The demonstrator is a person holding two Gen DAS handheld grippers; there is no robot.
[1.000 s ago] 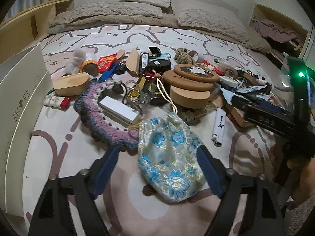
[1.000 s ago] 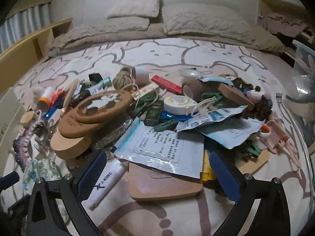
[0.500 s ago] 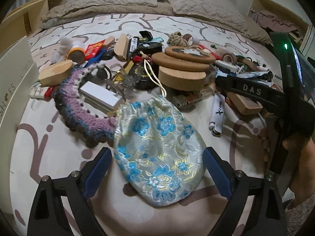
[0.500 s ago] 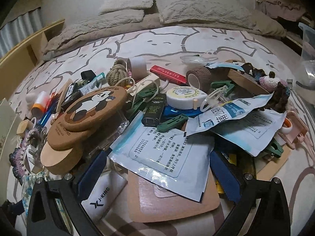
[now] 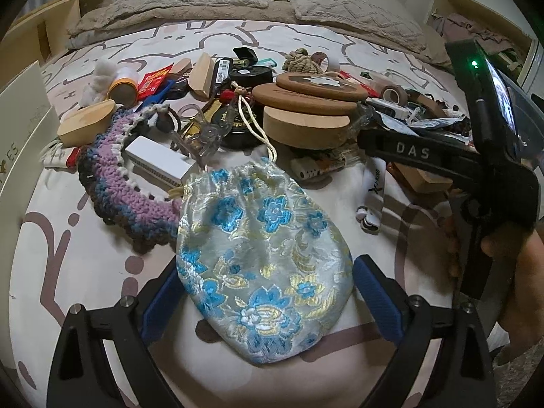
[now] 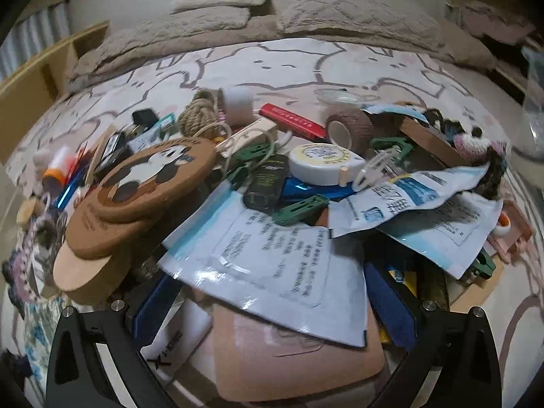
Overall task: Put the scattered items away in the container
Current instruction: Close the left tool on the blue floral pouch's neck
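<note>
A silver-blue floral drawstring pouch (image 5: 261, 238) lies on the bed sheet in front of a pile of small items. My left gripper (image 5: 267, 292) straddles the pouch's lower half. Its jaws are opening, and the blue pads (image 5: 163, 292) stand at the pouch's sides without squeezing it. My right gripper (image 6: 272, 302) is open low over a white printed packet (image 6: 272, 261) that lies on a flat pink piece (image 6: 292, 350). In the left wrist view the right gripper (image 5: 408, 151) shows at the right, held by a hand (image 5: 523, 272).
Left of the pouch lie a purple crochet piece (image 5: 112, 176) and a white box (image 5: 159, 163). Stacked cork coasters (image 6: 149, 176), a tape measure (image 6: 323, 163), a white lighter (image 5: 372, 197) and green clips crowd the pile. A pale cardboard box (image 5: 20, 125) stands at the left, pillows behind.
Both grippers have come lower and closer to the bed. The pouch now sits further in between the left jaws, which stand slightly wider. The right gripper has closed in on the white packet.
</note>
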